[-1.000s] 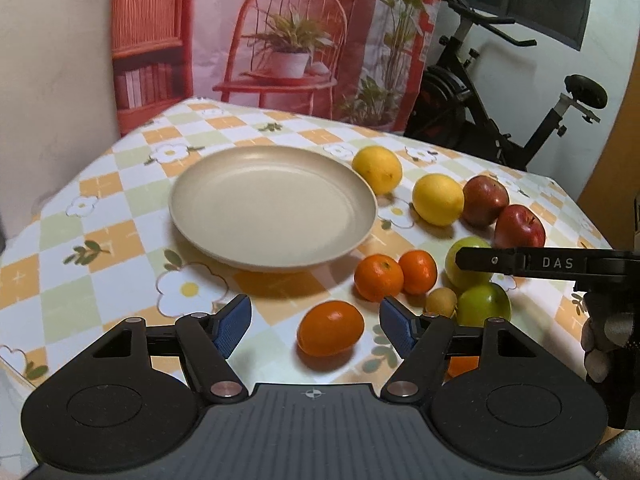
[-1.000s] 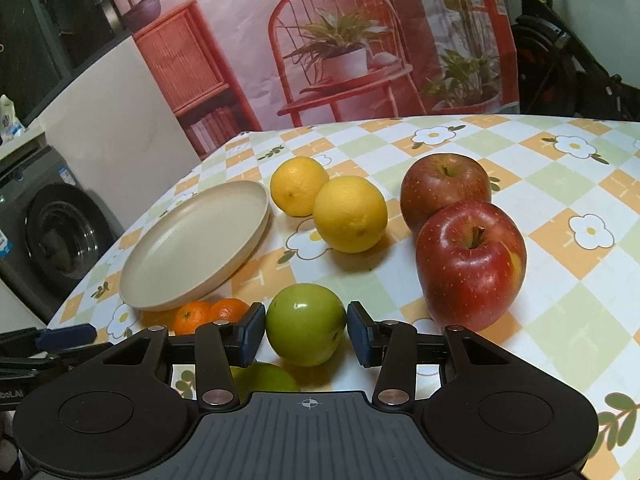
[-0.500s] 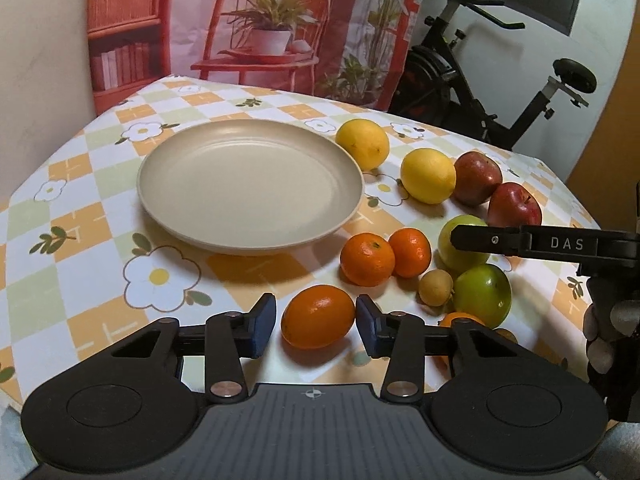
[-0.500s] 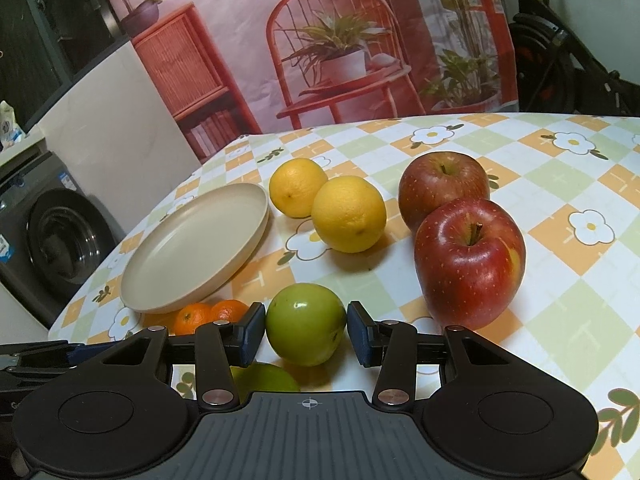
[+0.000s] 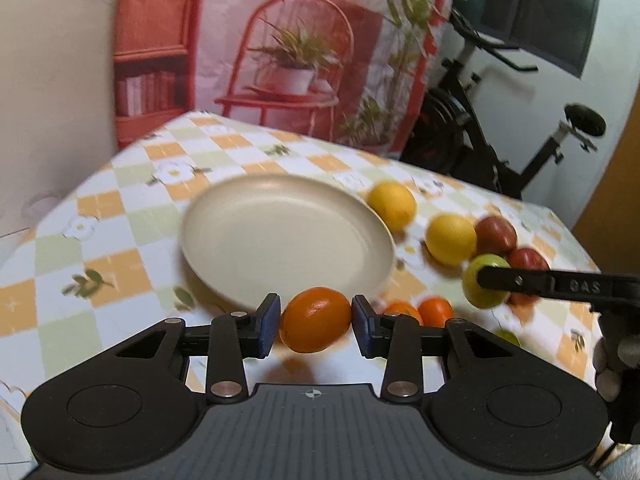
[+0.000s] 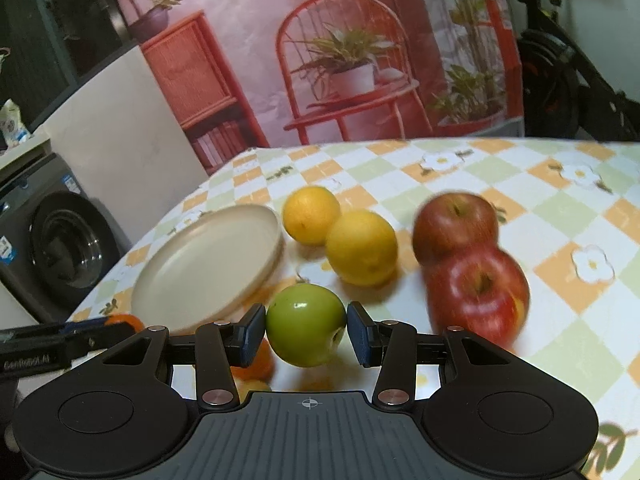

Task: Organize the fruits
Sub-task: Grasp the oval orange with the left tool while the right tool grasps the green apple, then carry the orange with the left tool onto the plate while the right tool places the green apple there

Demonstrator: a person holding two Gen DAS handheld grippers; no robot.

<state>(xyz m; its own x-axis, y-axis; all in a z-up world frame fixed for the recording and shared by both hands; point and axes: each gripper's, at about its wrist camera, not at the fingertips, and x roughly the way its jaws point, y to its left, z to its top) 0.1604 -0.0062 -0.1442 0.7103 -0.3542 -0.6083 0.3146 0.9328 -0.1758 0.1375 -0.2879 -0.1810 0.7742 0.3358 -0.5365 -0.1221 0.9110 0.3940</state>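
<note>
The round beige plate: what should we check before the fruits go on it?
1. Round beige plate has room: ok.
2. Left gripper clamps the oval orange citrus fruit, its jaws having just closed in: ok.
3. Right gripper clamps the shiny green apple: ok.
4. Two yellow lemons beside the plate, not on it: ok.
5. Grips firm enough: cannot tell.

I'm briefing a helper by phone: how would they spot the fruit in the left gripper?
Start at the round beige plate on the checked tablecloth. At its near rim, the left gripper clamps an oval orange citrus fruit, bigger and longer than the two small round tangerines beside it.
</note>
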